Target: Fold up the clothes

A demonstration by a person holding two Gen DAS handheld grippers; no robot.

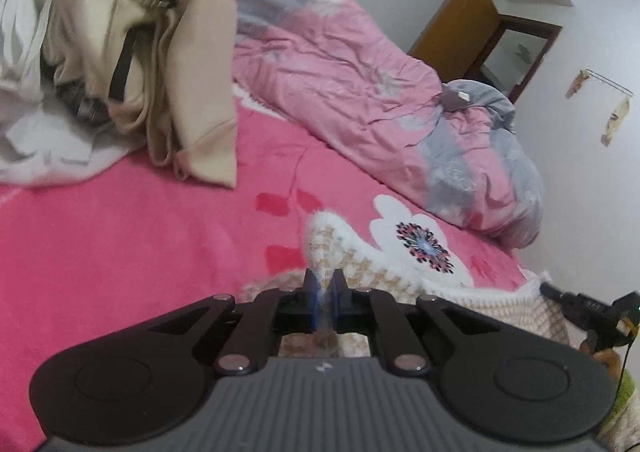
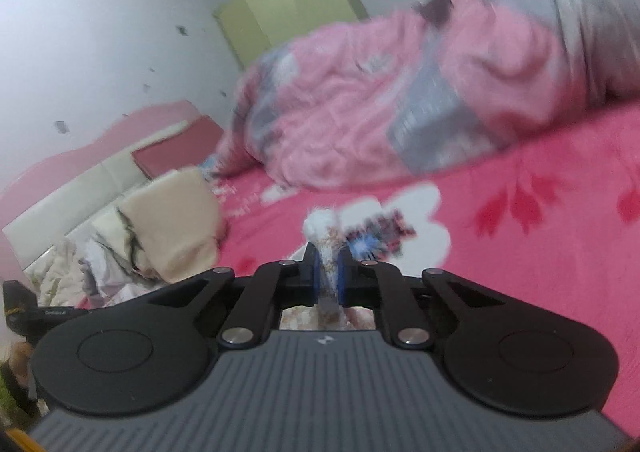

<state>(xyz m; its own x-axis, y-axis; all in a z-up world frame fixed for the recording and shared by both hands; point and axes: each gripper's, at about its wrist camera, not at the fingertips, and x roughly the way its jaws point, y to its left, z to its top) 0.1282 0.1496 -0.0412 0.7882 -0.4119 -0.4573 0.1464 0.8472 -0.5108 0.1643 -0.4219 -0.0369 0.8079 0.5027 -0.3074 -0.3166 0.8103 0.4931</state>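
A cream and tan checked knit garment with fluffy white trim [image 1: 344, 248] is held up over the pink bed sheet [image 1: 140, 244]. My left gripper [image 1: 325, 284] is shut on one edge of it, the cloth pinched between the blue pads. In the right wrist view the same garment [image 2: 322, 224] pokes up as a white tuft between the fingers, and my right gripper [image 2: 329, 268] is shut on it. The garment stretches rightward from the left gripper toward the other gripper [image 1: 588, 308] at the frame edge. That view is blurred.
A heap of beige and white clothes [image 1: 132, 52] lies at the far left of the bed. A rumpled pink and grey duvet [image 1: 380, 92] runs along the far side. A pink and white headboard [image 2: 100, 172], yellow-green wardrobe [image 2: 292, 8] and brown door [image 1: 460, 24] stand by the walls.
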